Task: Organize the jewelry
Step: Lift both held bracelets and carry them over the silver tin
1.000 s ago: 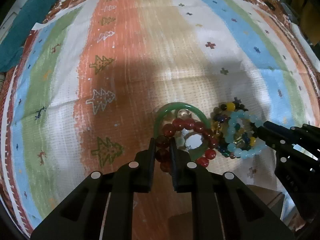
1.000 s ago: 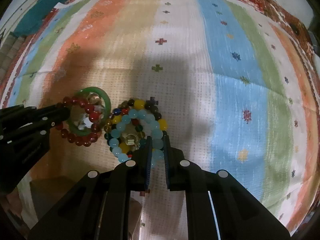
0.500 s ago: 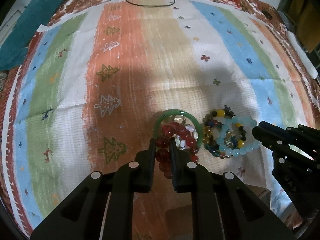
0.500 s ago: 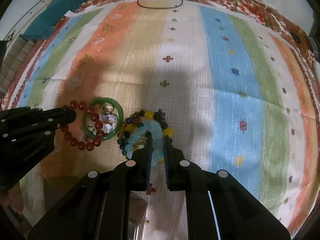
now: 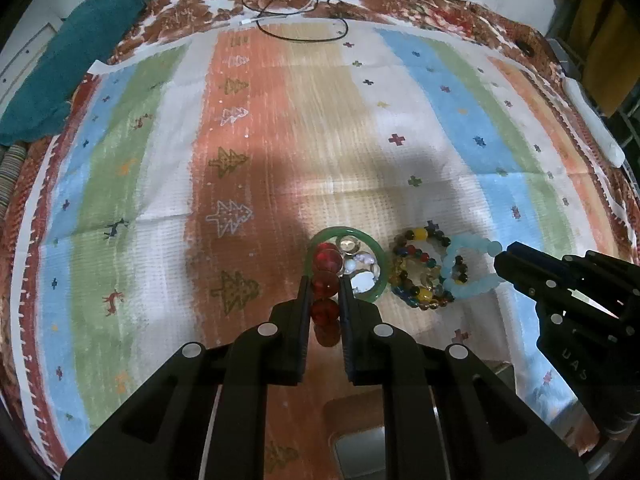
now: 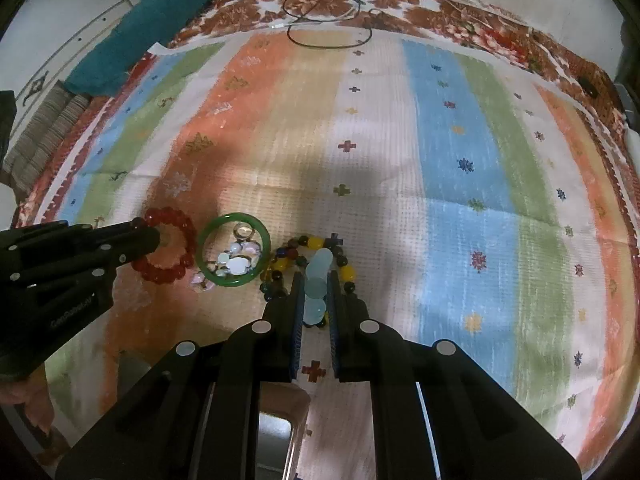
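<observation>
My left gripper (image 5: 325, 289) is shut on a red bead bracelet (image 5: 325, 284) and holds it lifted on edge; in the right wrist view the bracelet (image 6: 170, 245) hangs left of a green bangle (image 6: 234, 255). The bangle (image 5: 376, 246) lies flat around a clear and pearly bracelet (image 5: 358, 266). My right gripper (image 6: 313, 285) is shut on a pale blue bead bracelet (image 6: 318, 280), lifted above a multicoloured bead bracelet (image 6: 310, 245). In the left wrist view the pale blue bracelet (image 5: 472, 266) hangs at the right gripper's tip (image 5: 500, 258).
Everything lies on a striped cloth (image 5: 280, 128). A black cord (image 5: 300, 28) loops at its far edge. A teal cloth (image 5: 76, 64) lies at the far left. A box corner (image 6: 280, 428) shows under my right gripper.
Both grippers have pulled back and up. The red bracelet has come off the bangle to the left and the pale blue one off the multicoloured pile; both now hang on edge.
</observation>
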Demonstrator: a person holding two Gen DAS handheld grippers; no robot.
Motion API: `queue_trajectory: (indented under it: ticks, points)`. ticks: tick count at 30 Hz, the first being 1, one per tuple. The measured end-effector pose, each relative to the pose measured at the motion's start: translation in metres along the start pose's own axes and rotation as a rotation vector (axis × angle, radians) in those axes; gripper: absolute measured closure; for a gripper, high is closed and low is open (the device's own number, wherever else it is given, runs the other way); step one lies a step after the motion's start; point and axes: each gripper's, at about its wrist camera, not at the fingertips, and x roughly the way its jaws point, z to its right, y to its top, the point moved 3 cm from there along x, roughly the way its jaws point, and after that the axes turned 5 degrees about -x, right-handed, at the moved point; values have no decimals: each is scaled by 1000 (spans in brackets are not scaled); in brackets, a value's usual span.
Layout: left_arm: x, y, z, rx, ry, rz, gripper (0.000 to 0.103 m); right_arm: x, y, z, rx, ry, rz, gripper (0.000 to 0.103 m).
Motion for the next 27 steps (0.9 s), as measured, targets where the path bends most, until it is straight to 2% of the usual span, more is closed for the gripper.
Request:
queue_trajectory:
  ticks: [27]
  points:
    - [-61,-27,14,23,-55,105,90,-58,-11,-16,-37,-9,136,91]
